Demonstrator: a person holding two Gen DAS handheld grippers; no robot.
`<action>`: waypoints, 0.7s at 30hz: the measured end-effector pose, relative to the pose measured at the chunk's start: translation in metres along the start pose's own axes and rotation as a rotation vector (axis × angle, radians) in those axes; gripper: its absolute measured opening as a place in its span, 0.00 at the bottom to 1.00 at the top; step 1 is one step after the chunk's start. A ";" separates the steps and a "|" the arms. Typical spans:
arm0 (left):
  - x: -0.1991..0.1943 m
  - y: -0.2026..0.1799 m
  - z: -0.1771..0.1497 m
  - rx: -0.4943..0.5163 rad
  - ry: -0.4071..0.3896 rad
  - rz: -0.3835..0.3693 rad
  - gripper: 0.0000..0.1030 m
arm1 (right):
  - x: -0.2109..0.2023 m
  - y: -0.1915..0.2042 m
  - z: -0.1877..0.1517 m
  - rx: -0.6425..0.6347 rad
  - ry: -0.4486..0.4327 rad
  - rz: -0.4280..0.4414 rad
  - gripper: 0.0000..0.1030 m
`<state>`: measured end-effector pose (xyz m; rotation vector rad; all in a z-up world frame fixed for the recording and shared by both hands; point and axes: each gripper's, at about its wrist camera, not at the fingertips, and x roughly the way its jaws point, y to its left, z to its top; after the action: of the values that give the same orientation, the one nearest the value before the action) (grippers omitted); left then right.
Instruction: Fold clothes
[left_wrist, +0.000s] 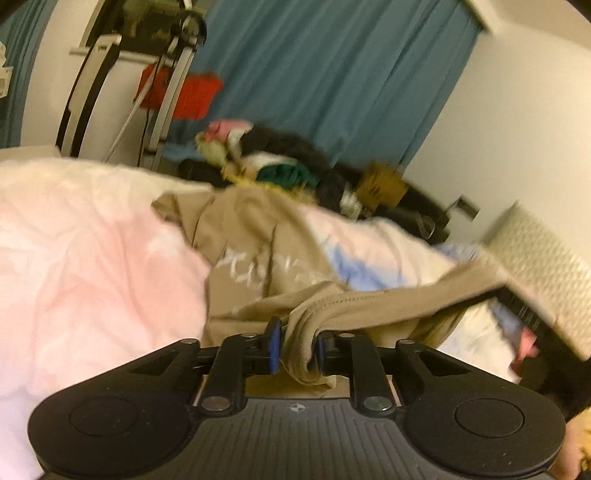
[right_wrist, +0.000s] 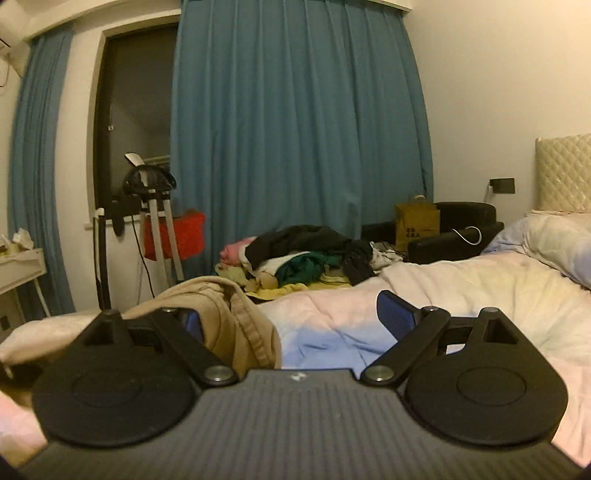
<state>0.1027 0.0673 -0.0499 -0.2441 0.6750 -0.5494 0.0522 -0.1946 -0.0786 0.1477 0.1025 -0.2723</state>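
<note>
A tan garment with pale lettering (left_wrist: 266, 251) lies bunched on the pink and blue bedspread (left_wrist: 92, 266). My left gripper (left_wrist: 297, 341) is shut on a thick fold of the tan garment, which hangs through between its blue pads. In the right wrist view the same tan garment (right_wrist: 225, 314) is heaped against the left finger (right_wrist: 192, 319). My right gripper (right_wrist: 291, 317) stands wide open, its right finger (right_wrist: 397, 306) over the bedspread (right_wrist: 443, 291). The view does not show whether the cloth lies between its fingers or only beside one.
A pile of other clothes (right_wrist: 306, 251) lies at the bed's far side. Behind it hang blue curtains (right_wrist: 295, 129). An exercise machine (right_wrist: 151, 221) and a red box (right_wrist: 177, 232) stand at left. A yellow bag (right_wrist: 417, 221), black seat and quilted headboard (right_wrist: 565, 173) are at right.
</note>
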 end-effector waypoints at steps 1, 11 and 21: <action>0.004 0.000 -0.003 0.007 0.022 0.014 0.24 | 0.003 -0.002 0.001 0.009 0.006 0.010 0.89; 0.020 -0.025 -0.027 0.143 0.068 0.073 0.66 | 0.022 -0.014 0.005 0.105 0.104 0.101 0.89; 0.038 -0.063 -0.039 0.177 -0.075 0.232 0.76 | 0.022 -0.017 0.003 0.146 0.140 0.132 0.89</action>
<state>0.0763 -0.0078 -0.0750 -0.0194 0.5688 -0.3726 0.0692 -0.2169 -0.0803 0.3171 0.2109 -0.1369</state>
